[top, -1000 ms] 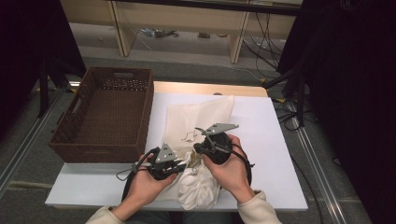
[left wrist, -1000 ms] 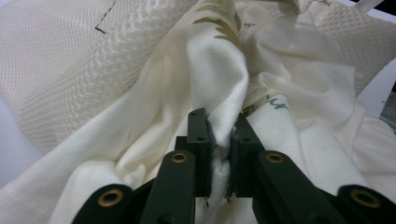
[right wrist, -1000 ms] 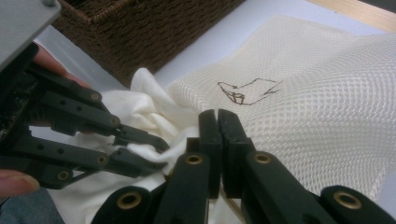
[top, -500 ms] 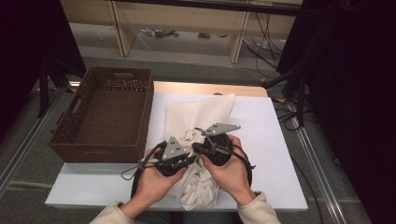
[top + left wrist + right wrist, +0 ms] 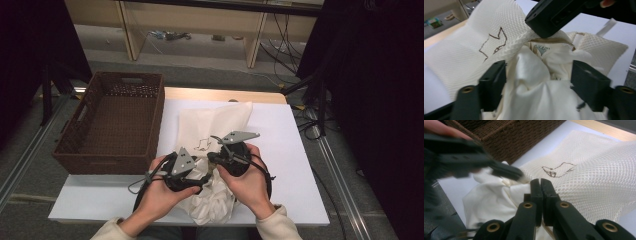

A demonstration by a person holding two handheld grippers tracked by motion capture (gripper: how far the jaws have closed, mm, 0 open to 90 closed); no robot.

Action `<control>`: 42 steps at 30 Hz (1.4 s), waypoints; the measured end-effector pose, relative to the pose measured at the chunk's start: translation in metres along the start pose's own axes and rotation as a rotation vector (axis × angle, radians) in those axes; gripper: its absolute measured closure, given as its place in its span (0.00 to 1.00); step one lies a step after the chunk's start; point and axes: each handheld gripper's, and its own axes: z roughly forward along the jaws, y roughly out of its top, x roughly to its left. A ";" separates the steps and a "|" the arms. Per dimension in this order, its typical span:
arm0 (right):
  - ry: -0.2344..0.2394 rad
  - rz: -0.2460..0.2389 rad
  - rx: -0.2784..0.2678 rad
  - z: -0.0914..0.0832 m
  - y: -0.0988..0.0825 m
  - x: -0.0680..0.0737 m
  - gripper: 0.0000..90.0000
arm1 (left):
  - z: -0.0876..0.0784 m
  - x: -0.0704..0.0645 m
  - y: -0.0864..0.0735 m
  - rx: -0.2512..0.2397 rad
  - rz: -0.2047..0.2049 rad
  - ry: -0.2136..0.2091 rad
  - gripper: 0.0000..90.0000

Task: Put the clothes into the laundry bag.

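A white mesh bag point(image 5: 210, 125) with a brown line drawing lies flat on the white table point(image 5: 285, 145), its mouth toward me. A crumpled white cloth point(image 5: 212, 202) sits at that mouth, partly tucked in. My left gripper point(image 5: 537, 82) is open; its jaws have just been opening and stand wide on either side of the cloth point(image 5: 541, 100) without pressing it. My right gripper point(image 5: 540, 182) is shut on the rim of the mesh bag point(image 5: 594, 170) and holds the mouth up. From the left gripper view the right gripper point(image 5: 534, 22) pinches that rim just above the cloth.
A dark brown wicker basket point(image 5: 107, 162) stands on the table's left side, close to my left hand. A pale wooden shelf unit point(image 5: 190, 25) and loose cables point(image 5: 310, 115) lie beyond the table. Bare table shows to the right of the bag.
My left gripper has shifted a little up and toward the bag's mouth, closer to the right gripper. The right gripper and the bag have stayed where they were.
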 end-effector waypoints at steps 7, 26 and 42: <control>-0.005 -0.013 -0.001 0.001 0.000 0.001 1.00 | -0.015 0.023 -0.016 0.062 -0.030 0.059 0.23; 0.007 0.001 0.023 0.006 -0.001 0.002 1.00 | 0.017 0.032 -0.043 0.194 -0.059 -0.030 0.62; -0.014 0.012 0.008 0.003 -0.001 0.003 1.00 | -0.008 0.003 -0.006 0.067 -0.136 -0.074 0.91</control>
